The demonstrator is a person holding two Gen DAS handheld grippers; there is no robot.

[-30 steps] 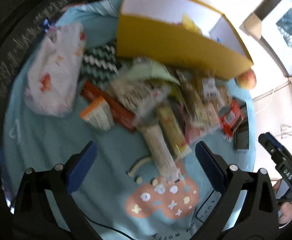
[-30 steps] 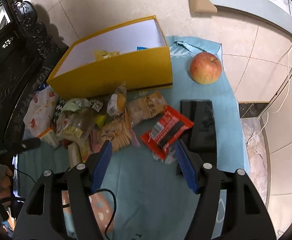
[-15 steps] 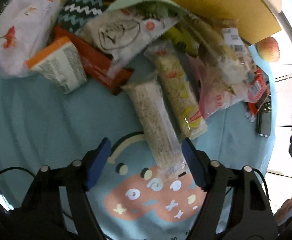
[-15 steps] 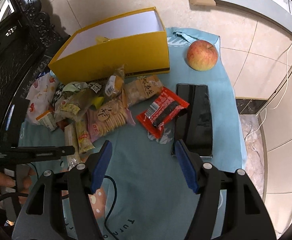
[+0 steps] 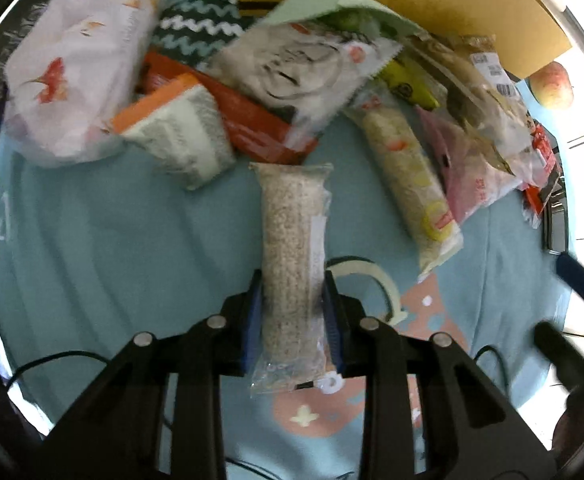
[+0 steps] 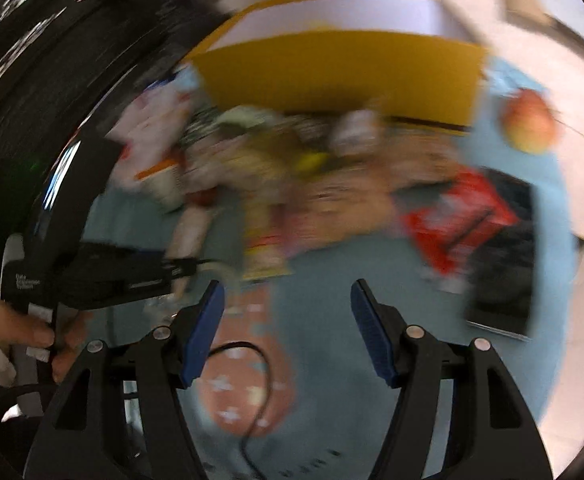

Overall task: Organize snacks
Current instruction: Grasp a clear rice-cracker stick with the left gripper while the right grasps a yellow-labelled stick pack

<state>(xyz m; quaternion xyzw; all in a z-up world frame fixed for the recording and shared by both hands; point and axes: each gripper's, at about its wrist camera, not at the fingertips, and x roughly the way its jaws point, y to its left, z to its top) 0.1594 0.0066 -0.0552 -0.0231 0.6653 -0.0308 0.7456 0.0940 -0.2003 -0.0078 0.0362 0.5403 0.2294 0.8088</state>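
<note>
One snack at a time: my left gripper (image 5: 292, 320) points straight down over the blue cloth (image 5: 112, 240), its jaws closing w/ the grain bar (image 5: 292, 240) between them. Both blue pads already sit against the wrapper's long sides near its lower end, so I read this as a grip just forming, not yet a lift. I take it across the narrow width b/c the pack is long and flat; the clear tail end sticks out below the pads.

That bar lies apart from the heap, which is prob. why it goes first: nothing overlaps it. Beyond it the rest stays piled: a second, yellow-printed bar (image 5: 407, 184) just to the right, an orange-topped pack (image 5: 176, 136) and a white floral bag (image 5: 80, 60) to the left, more wrappers stacked behind. The yellow box (image 5: 411, 12) stands at the far edge of the cloth, touching the pile; I judge it the destination. An apple (image 5: 551, 84) sits beside the box's corner.

My right gripper (image 6: 288, 336) hangs w/ jaws parted and nothing in them, view badly blurred. It faces the red packet (image 6: 455, 216) and a dark phone (image 6: 503, 260), maybe its next pick.
</note>
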